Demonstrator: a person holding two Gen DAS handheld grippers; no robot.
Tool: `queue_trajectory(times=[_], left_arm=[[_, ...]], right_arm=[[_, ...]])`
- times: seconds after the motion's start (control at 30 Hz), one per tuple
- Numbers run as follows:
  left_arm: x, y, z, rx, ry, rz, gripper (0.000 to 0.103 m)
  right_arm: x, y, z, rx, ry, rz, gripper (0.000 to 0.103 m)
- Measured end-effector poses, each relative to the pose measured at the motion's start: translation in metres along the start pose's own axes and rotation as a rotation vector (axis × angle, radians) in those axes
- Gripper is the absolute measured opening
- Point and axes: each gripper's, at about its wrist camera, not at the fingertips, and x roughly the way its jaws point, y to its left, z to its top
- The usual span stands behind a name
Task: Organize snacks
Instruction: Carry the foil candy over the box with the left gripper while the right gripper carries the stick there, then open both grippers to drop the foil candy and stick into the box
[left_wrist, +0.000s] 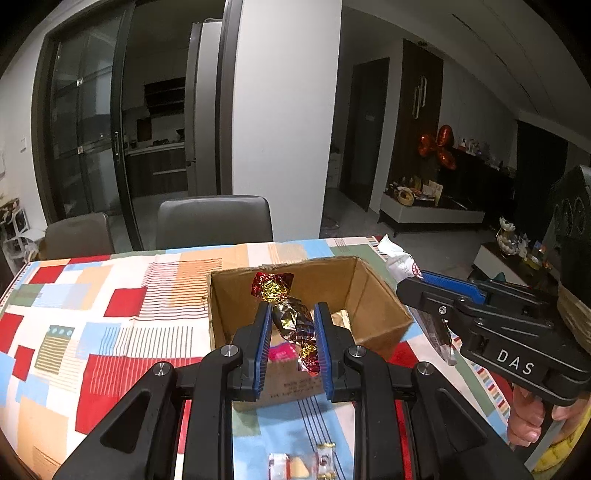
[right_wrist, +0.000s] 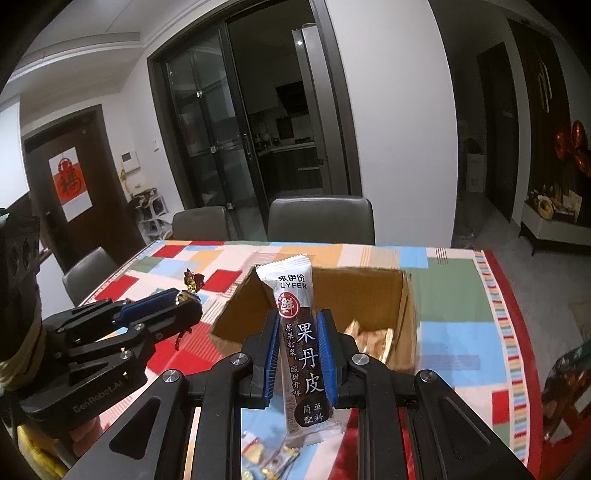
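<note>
My left gripper (left_wrist: 291, 314) is shut on a red-and-gold foil candy (left_wrist: 293, 321) and holds it above the near side of an open cardboard box (left_wrist: 373, 295). My right gripper (right_wrist: 298, 325) is shut on a long brown-and-white fruit-leather bar (right_wrist: 301, 347), held upright over the near edge of the same box (right_wrist: 402, 317). In the left wrist view the right gripper (left_wrist: 417, 291) sits just right of the box with the bar (left_wrist: 400, 264). In the right wrist view the left gripper (right_wrist: 184, 299) with its candy (right_wrist: 192, 281) is left of the box. Gold-wrapped snacks (right_wrist: 373, 338) lie inside.
The table carries a patchwork cloth (left_wrist: 110, 317) of red, blue and orange blocks. A few small wrapped snacks (left_wrist: 325, 458) lie on the cloth near me. Two grey chairs (left_wrist: 214, 221) stand at the far edge. The table's right edge (right_wrist: 517, 332) drops to the floor.
</note>
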Motion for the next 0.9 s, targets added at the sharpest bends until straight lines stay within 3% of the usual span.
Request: queue_trajectory(times=[0.37, 0.43, 0.47, 0.5, 0.9], left_arm=[[0.051, 0.01, 0.016, 0.027, 0.061, 0.004, 0.024], [0.057, 0.009, 0.017, 0.03, 0.068, 0.009, 0.03], [0.057, 0.008, 0.017, 0.03, 0.069, 0.014, 0.039], [0.056, 0.008, 0.017, 0.028, 0.066, 0.02, 0.042], [0.007, -0.004, -0.014, 0.057, 0.009, 0.035, 0.042]], right_arm=[[0.042, -0.016, 0.013, 0.0, 0.025, -0.051, 0.022], [0.047, -0.021, 0.014, 0.008, 0.029, -0.071, 0.027], [0.049, -0.023, 0.014, 0.008, 0.031, -0.091, 0.038], [0.049, -0.024, 0.014, 0.012, 0.026, -0.105, 0.042], [0.006, -0.008, -0.014, -0.023, -0.005, -0.084, 0.042]])
